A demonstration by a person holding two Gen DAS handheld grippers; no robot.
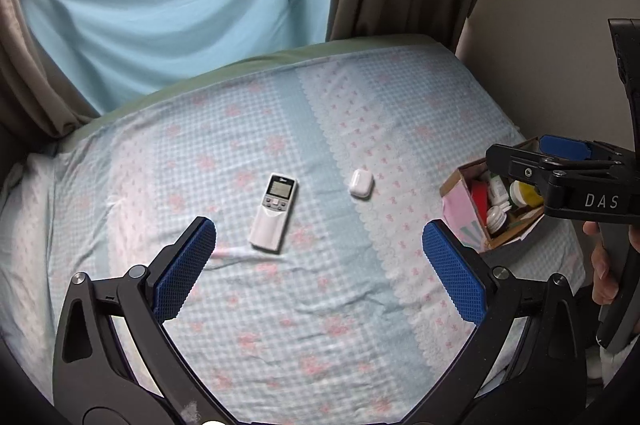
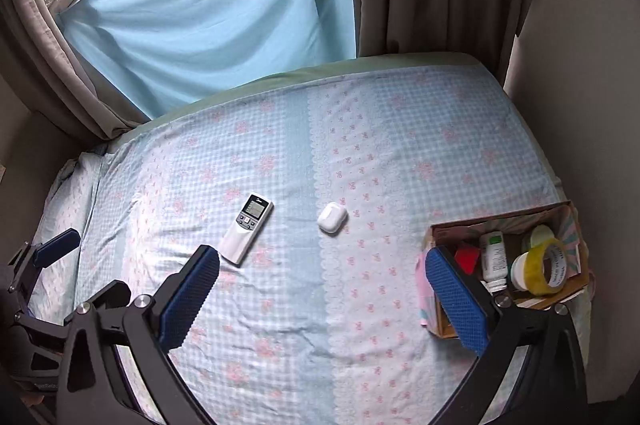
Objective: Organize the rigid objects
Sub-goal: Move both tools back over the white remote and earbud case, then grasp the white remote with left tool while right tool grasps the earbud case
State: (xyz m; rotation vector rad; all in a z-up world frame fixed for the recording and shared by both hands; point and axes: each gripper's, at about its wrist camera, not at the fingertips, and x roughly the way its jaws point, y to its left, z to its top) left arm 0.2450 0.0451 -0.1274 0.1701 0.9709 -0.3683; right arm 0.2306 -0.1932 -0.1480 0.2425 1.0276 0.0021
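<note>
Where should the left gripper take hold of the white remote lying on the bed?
Probably from above, across the narrow width of the remote at its plain lower half: it lies flat, long axis tilted, and the left gripper is open wide enough to straddle its long sides.

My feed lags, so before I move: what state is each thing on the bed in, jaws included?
Remote control: lying flat, face up, untouched.
Earbud case: closed, lying loose.
Cardboard box: open-topped, partly filled.
Tape roll: in box, leaning on edge.
White bottle: in box, lying down.
Left gripper: jaws open, empty.
Right gripper: jaws open, empty.
</note>
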